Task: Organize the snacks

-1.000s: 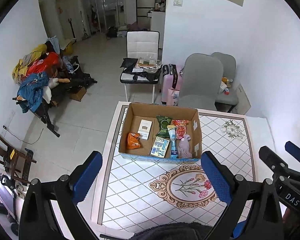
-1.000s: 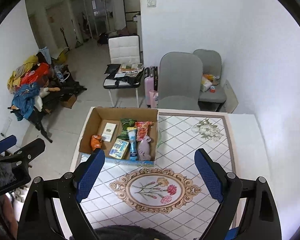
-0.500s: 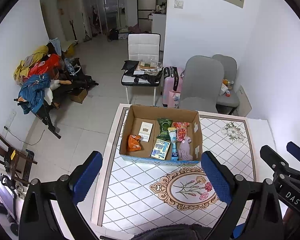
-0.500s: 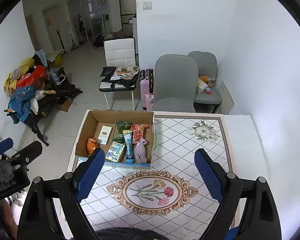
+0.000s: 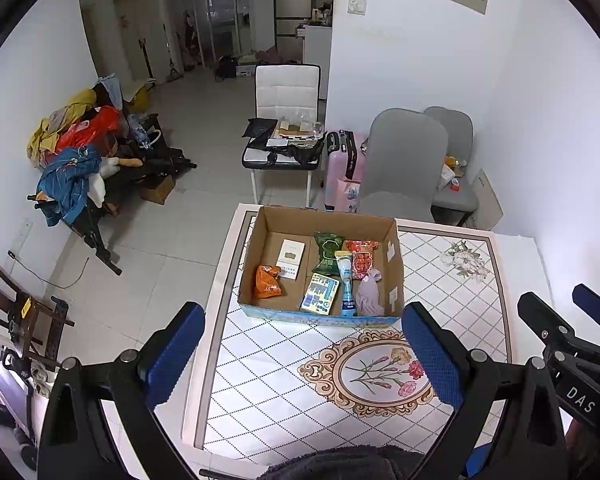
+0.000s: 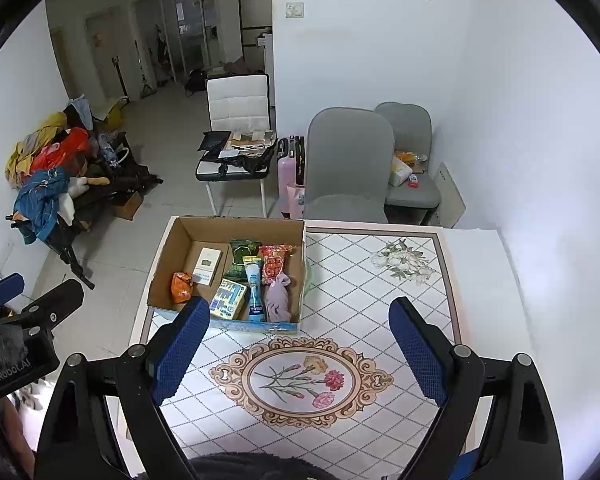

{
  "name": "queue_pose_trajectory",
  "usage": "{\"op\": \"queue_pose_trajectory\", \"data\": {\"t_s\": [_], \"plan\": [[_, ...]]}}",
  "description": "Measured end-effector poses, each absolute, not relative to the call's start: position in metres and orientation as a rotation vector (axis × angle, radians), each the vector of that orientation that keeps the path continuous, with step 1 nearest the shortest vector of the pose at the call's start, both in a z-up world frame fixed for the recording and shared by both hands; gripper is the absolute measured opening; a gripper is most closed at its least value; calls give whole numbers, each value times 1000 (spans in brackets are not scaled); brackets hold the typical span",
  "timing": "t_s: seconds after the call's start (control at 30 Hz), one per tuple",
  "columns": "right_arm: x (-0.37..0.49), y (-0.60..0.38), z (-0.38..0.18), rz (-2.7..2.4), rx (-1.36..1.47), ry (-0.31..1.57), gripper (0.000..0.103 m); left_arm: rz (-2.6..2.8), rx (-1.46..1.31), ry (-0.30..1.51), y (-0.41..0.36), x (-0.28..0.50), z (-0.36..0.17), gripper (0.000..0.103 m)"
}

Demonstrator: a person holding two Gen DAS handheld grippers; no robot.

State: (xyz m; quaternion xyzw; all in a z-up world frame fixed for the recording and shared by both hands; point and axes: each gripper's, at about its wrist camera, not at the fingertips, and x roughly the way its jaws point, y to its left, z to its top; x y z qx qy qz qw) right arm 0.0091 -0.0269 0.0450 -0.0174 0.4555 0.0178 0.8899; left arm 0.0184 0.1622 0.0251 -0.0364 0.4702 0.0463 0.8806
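An open cardboard box (image 5: 394,256) (image 6: 162,264) stands at the far left of a patterned table. Inside lie an orange packet (image 5: 266,280) (image 6: 181,286), a white flat box (image 5: 290,258) (image 6: 207,264), a green bag (image 5: 327,254) (image 6: 240,258), a red packet (image 5: 362,260) (image 6: 274,266), a blue tube (image 5: 346,284) (image 6: 254,288), a blue-yellow carton (image 5: 320,299) (image 6: 229,299) and a mauve pouch (image 5: 370,294) (image 6: 279,296). My left gripper (image 5: 302,328) and right gripper (image 6: 300,320) both hang open above the table's near part, nothing between their fingers.
The tablecloth (image 6: 380,320) carries a flower medallion (image 6: 300,378) in front of the box. Two grey chairs (image 6: 348,168) stand behind the table, a white chair (image 6: 238,136) and pink suitcase (image 6: 288,172) beyond. Piled clothes (image 6: 48,168) line the left wall.
Both views have shifted slightly, so the box and table sit a little lower in the frames than a second ago. The grippers stay open and nothing in the box has moved.
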Motion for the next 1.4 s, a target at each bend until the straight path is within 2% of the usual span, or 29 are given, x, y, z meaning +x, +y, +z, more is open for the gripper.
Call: {"op": "queue_pose_trajectory", "data": {"t_s": [1.4], "plan": [[-6,-36,47,4,-23,950,93,86,-69,1007,156,12,20,101]]}}
